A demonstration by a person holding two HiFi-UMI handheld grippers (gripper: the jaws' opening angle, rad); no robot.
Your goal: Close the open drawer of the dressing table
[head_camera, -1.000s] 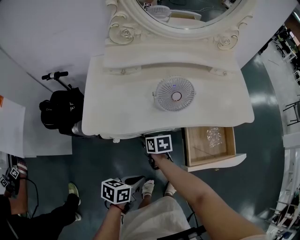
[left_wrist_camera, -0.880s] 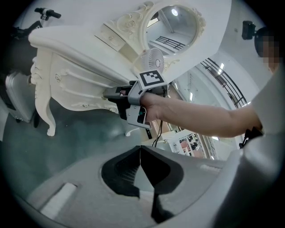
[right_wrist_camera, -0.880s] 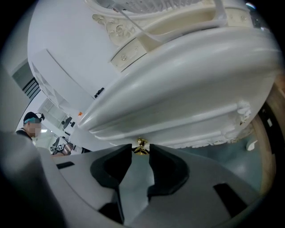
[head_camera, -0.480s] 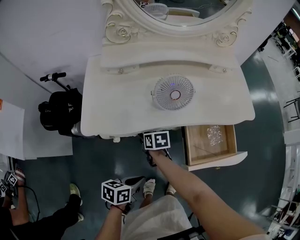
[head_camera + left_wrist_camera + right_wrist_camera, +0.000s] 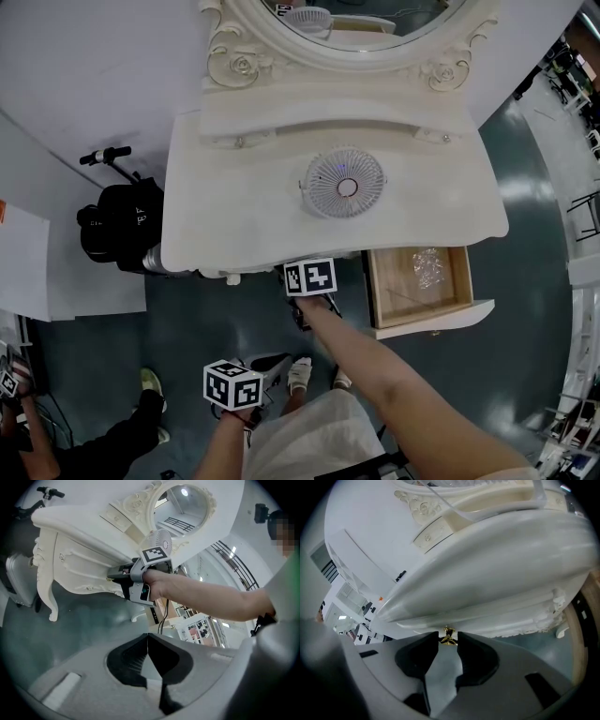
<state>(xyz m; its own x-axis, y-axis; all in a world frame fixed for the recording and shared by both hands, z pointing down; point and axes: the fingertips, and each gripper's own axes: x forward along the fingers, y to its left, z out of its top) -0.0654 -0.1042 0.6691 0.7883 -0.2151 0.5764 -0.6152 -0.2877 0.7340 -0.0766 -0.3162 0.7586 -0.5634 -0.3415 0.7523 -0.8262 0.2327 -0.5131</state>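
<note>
- Two jaws of the left gripper meet edge to edge with nothing between them. It is held low by the person's body, apart from the dressing table.
- The right gripper sits under the table's front edge with its jaws spread, and a small gold knob stands between their tips.
- Just to its right the open drawer juts out, with something clear and crinkled inside.
- A round fan lies on the tabletop, and the oval mirror is behind it.
</note>
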